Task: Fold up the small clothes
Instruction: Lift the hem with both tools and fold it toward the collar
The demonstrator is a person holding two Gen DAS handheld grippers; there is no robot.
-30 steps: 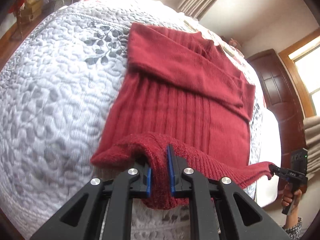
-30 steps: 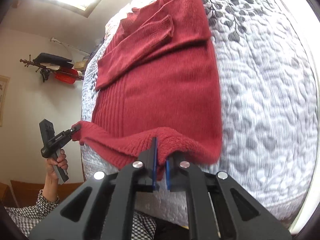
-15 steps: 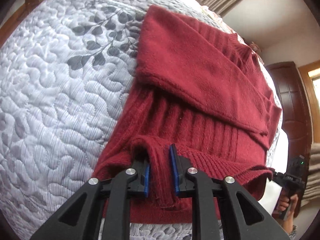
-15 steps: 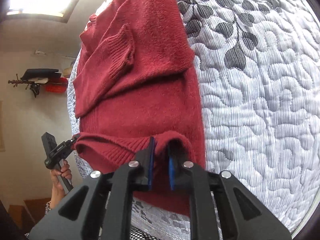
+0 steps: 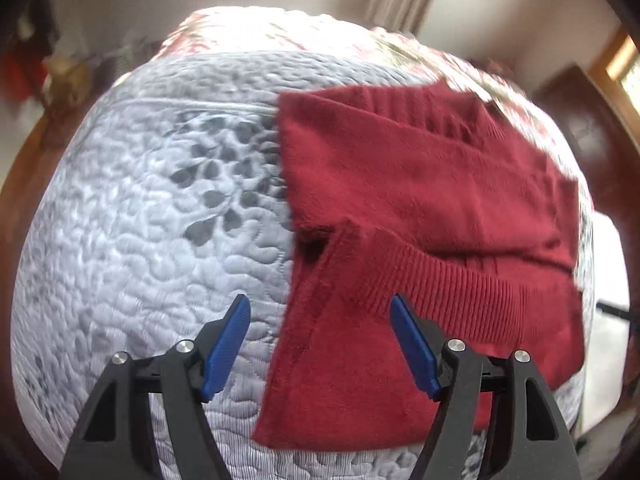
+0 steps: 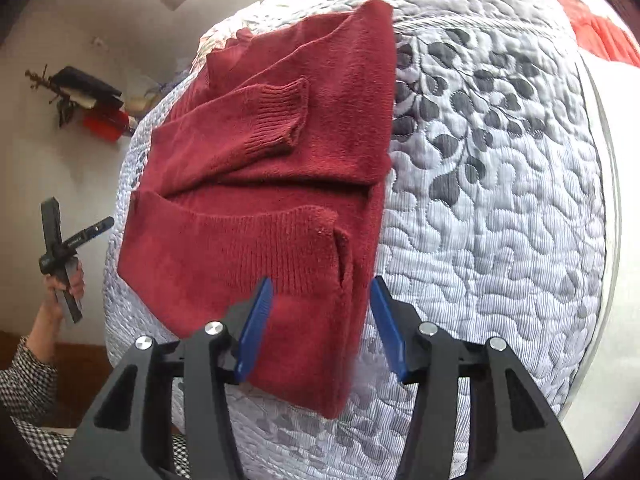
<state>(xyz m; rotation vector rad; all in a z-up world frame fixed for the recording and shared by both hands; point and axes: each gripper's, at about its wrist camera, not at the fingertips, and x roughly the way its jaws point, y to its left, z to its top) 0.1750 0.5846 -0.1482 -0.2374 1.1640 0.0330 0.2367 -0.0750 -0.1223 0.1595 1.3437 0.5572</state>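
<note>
White quilted bedding covers the bed (image 5: 132, 240), with grey leaves stitched on it, and the red sweater (image 6: 256, 216) is laid on it, toward the near edge of the bed. Half a second ago the ribbed bottom band of the sweater was pinched in both tongs and was lifted up. Now the band (image 5: 460, 292) is laid flat over the middle of the sweater, so the bottom part is folded up. The folded sleeves are seen under it, with one cuff (image 6: 280, 116) on top.

Both tongs are let go now. The left tongs (image 5: 320, 344) are spread wide and nothing is held in them. The right tongs (image 6: 320, 328) are spread wide too, over the near corner of the sweater, and nothing is gripped.

This fold looks done. One more fold may be needed to make the sweater small, but that is only a guess.

No box, basket or drawer is seen, so nothing is held in one.
</note>
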